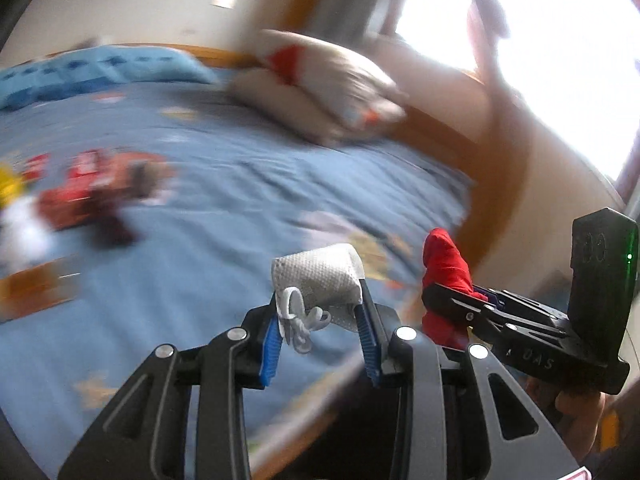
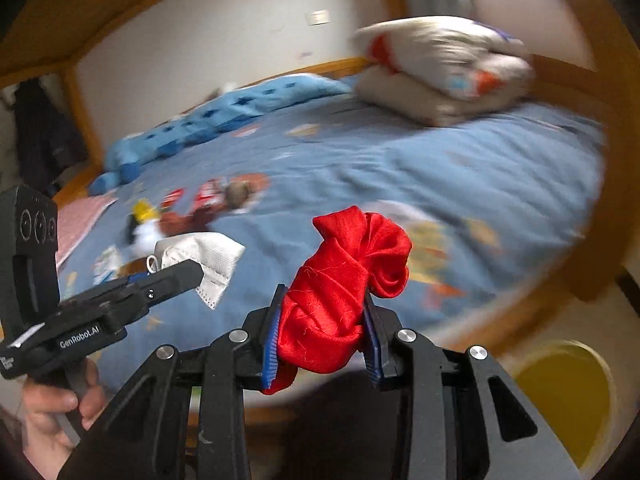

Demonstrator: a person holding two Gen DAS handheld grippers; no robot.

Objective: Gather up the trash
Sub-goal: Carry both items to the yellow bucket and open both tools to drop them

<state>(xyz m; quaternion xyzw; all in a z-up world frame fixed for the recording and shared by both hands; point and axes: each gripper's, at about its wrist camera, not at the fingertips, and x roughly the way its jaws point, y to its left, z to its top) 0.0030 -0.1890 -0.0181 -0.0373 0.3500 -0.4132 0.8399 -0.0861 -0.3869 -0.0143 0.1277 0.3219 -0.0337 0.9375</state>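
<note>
Gripping a folded white face mask (image 1: 320, 276), the left gripper (image 1: 320, 320) pinches it between both blue pads; ear loop dangles by the left pad (background blurred). Right wrist view: right gripper (image 2: 324, 320) clamped on a crumpled red cloth (image 2: 344, 288), bunched above and between the fingertips, tail hanging below the left pad.

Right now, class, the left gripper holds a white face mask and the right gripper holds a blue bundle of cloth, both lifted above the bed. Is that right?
Not quite: the cloth is red, not blue. The right wrist view shows the right gripper shut on a red bundle of cloth. The left gripper does hold the white face mask, above the bed.
</note>
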